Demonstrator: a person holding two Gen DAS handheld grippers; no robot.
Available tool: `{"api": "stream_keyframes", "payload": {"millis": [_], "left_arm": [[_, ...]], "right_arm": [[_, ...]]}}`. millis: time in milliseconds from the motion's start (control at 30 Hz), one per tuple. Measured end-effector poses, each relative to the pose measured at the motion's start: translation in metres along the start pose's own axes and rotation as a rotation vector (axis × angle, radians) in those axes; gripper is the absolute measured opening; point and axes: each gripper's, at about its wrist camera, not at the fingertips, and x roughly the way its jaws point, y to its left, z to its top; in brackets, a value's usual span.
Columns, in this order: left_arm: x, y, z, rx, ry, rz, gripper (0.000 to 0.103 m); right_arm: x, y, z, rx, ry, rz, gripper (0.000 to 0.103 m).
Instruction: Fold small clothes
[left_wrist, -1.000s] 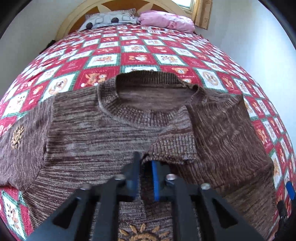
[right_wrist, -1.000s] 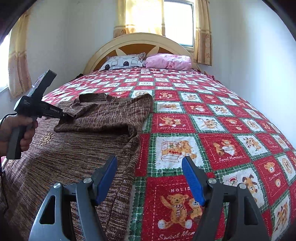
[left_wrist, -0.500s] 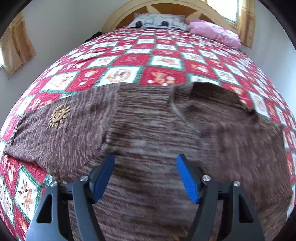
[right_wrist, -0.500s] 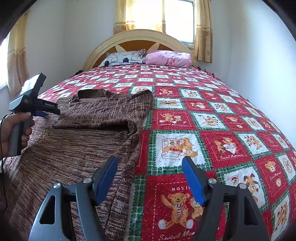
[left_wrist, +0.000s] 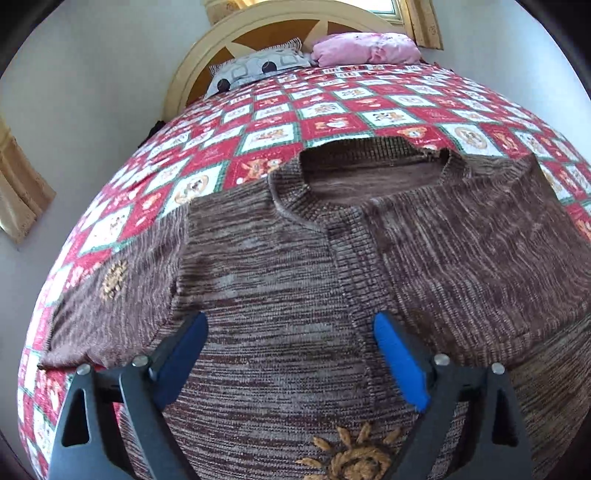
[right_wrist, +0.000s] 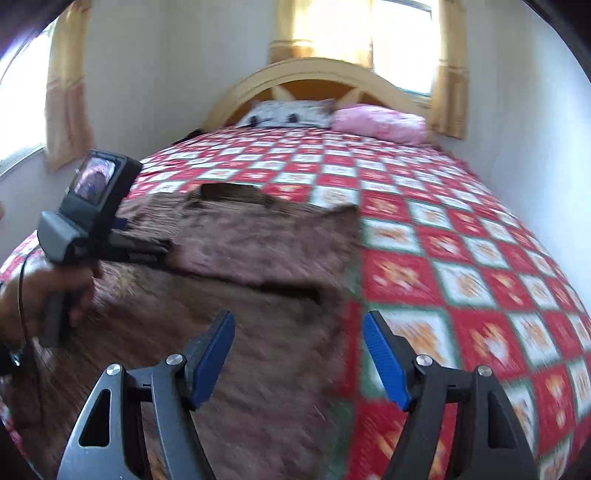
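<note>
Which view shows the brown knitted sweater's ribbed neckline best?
The left wrist view: the brown knitted sweater lies sharp there, its ribbed neckline open toward the camera. The right wrist view is motion-blurred and shows the neckline only as a dark sliver.

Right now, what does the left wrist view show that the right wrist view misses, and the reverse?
Only the left wrist view shows the embroidered sun on the sweater's chest, a second sun on the spread sleeve, and the folded-in sleeve's ribbed cuff.

Only the right wrist view shows the left claw from outside, the hand gripping it, and the bright window.

Both show the brown sweater on the teddy-bear quilt, the pillows and the headboard.
</note>
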Motion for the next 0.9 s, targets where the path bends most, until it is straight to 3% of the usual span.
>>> {"api": "stream_keyframes", "payload": {"millis": [133, 267, 400, 533, 700, 900], "left_arm": [[0.002, 0.005, -0.003, -0.030, -0.004, -0.030, 0.098], [0.000, 0.009, -0.011, -0.070, 0.006, -0.066, 0.101], [0.003, 0.010, -0.012, -0.090, 0.013, -0.095, 0.101], [0.003, 0.014, -0.015, -0.098, 0.018, -0.121, 0.102], [0.005, 0.024, -0.019, -0.129, 0.028, -0.159, 0.103], [0.007, 0.025, -0.019, -0.130, 0.032, -0.167, 0.103]], "right_arm": [[0.053, 0.002, 0.028, 0.037, 0.085, 0.064, 0.072], [0.091, -0.012, 0.014, 0.154, 0.238, 0.061, 0.072], [0.082, -0.005, 0.005, 0.138, 0.229, 0.061, 0.073], [0.079, 0.009, 0.008, 0.042, 0.257, 0.011, 0.073], [0.060, 0.025, 0.034, 0.041, 0.146, -0.019, 0.072], [0.084, 0.060, 0.054, -0.019, 0.145, -0.002, 0.073]]}}
